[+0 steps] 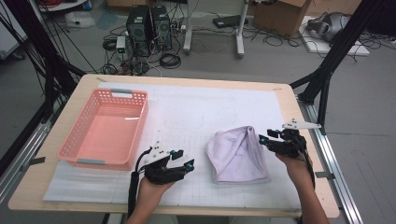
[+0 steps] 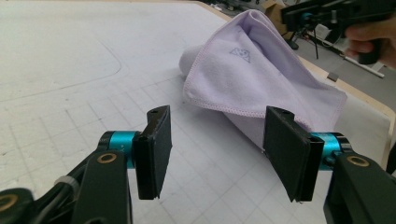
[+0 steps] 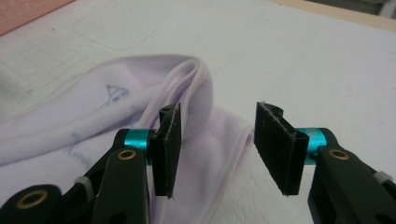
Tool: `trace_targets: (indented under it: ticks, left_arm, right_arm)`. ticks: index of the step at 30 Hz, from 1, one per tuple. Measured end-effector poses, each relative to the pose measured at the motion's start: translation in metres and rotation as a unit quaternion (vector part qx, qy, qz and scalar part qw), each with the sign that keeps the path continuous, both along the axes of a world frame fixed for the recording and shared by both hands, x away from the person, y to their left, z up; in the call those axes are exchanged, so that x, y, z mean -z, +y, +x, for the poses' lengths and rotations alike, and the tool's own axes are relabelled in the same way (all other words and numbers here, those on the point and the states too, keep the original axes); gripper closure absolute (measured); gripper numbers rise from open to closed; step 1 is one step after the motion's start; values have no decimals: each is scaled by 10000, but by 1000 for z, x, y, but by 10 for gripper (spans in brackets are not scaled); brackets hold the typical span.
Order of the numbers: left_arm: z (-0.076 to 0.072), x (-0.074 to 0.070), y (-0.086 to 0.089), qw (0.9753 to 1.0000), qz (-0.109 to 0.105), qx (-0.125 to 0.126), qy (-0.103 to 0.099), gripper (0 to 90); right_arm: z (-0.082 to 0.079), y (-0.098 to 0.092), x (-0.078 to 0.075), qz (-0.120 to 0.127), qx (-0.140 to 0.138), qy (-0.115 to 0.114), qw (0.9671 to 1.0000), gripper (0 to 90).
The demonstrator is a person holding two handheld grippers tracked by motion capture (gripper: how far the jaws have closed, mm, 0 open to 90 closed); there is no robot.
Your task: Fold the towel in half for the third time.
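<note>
A pale lilac cloth (image 1: 238,154) lies crumpled and partly folded on the white gridded mat, right of the middle. My left gripper (image 1: 183,158) is open a short way to the cloth's left, with nothing between its jaws; its own view shows the cloth (image 2: 261,79) just ahead of the pads. My right gripper (image 1: 266,138) is open at the cloth's right edge, hovering over a raised fold (image 3: 196,93) of the cloth (image 3: 93,121); nothing is clamped. The right gripper (image 2: 327,14) also appears far off in the left gripper view.
A pink plastic basket (image 1: 105,128) stands on the left part of the mat (image 1: 196,107). The table's right edge (image 1: 308,154) runs close to my right hand. Beyond the table, computer towers (image 1: 149,25) and cables sit on the floor.
</note>
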State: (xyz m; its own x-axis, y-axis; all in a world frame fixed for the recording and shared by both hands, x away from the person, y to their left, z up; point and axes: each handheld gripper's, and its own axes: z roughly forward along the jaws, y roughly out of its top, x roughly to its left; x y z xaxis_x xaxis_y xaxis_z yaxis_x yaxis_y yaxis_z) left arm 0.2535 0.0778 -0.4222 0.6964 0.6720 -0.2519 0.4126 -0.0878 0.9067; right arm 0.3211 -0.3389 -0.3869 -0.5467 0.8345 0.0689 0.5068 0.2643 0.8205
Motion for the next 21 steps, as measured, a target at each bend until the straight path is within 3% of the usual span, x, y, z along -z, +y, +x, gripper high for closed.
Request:
trace_targets:
  ticks: [4, 7, 9, 12, 13, 16, 19, 21]
  left_arm:
    - [-2, 2, 8, 10000, -93, -23, -26, 424]
    - [-3, 4, 11, 9998, -176, -10, -49, 419]
    - [-4, 5, 13, 9997, -208, 35, -107, 412]
    - [-5, 4, 13, 9996, -227, 68, -158, 399]
    - [-5, 4, 14, 9996, -200, 71, -199, 399]
    - [-6, 6, 19, 9992, -272, 110, -264, 383]
    - [-6, 9, 24, 9995, -145, 138, -246, 377]
    - [-6, 10, 28, 9995, -97, 200, -238, 360]
  right_arm:
    - [-29, 0, -2, -60, 87, 38, 9999, 488]
    - [-49, 3, 5, 35, 22, 27, 10000, 455]
    - [-56, 7, 15, 142, -82, 118, 9998, 433]
    - [-59, 14, 31, -74, -45, 242, 9997, 432]
    - [-58, 15, 36, -45, -25, 330, 9994, 493]
    - [-56, 17, 43, -264, -52, 371, 9989, 821]
    - [-58, 13, 44, -384, 277, 544, 9974, 824]
    - [-60, 11, 45, -368, 382, 719, 9960, 747]
